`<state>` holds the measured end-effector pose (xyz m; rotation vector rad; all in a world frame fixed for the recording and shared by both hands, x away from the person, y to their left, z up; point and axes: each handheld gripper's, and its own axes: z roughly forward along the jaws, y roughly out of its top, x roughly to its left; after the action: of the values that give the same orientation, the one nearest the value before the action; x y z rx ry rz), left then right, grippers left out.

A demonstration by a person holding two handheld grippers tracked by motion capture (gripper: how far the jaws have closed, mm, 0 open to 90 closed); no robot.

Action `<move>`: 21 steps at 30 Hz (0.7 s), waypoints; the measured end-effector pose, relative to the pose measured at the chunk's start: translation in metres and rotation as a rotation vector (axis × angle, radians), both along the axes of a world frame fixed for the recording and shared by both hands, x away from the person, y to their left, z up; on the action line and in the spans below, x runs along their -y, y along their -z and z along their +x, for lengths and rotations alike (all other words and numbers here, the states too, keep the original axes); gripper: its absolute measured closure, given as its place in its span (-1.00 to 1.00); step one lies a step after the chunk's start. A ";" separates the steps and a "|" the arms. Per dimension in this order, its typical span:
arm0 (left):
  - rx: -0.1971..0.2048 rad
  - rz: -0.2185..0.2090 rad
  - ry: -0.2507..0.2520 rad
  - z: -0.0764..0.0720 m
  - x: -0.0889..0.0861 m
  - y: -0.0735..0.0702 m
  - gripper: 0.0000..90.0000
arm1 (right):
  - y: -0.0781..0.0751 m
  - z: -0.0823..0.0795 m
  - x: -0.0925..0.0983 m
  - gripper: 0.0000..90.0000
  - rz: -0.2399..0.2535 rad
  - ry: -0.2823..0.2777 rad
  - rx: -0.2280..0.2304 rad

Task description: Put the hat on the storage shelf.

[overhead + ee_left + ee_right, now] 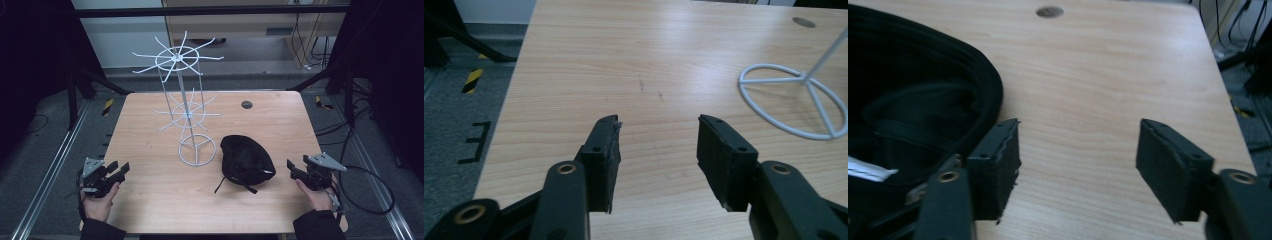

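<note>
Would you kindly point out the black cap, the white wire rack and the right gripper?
Black cap (246,159), high view, on its crown.
White wire rack (197,149), high view, on its ring base.
Right gripper (294,170), high view, between its open jaw tips.

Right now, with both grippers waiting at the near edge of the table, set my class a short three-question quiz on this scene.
1. True or false: the black cap hangs on the white wire rack.
2. Which gripper is nearer the cap? A. the left gripper B. the right gripper
3. Fill in: both grippers' jaws stand ____ with nothing between them.

Key
1. False: the cap lies on the wooden table, beside the rack's ring base.
2. B: in the right gripper view the cap lies just beside one jaw.
3. Open: only bare tabletop shows between the jaws in both gripper views.
</note>
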<state>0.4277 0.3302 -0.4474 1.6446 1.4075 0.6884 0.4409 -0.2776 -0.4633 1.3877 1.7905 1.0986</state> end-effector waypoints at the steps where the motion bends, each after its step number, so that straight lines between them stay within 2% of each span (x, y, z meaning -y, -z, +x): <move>1: -0.005 -0.004 0.007 -0.001 0.003 -0.001 0.17 | 0.000 0.000 0.000 -0.18 0.000 0.000 0.000; 8: -0.002 -0.024 0.073 -0.006 0.027 -0.004 0.25 | -0.016 -0.006 -0.005 0.07 0.049 -0.077 -0.008; 11: 0.008 -0.001 0.101 -0.005 0.039 -0.007 0.23 | -0.023 -0.006 -0.007 0.16 0.052 -0.096 -0.011; 15: 0.008 0.005 0.127 -0.002 0.053 -0.012 0.16 | -0.032 -0.003 -0.009 0.25 0.064 -0.113 -0.002; 21: 0.010 0.028 0.170 0.001 0.077 -0.018 0.10 | -0.042 0.009 -0.017 0.33 0.062 -0.159 -0.029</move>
<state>0.4291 0.2530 -0.4299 1.7564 1.2392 0.6200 0.4501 -0.2607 -0.4214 1.3210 1.9304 1.2312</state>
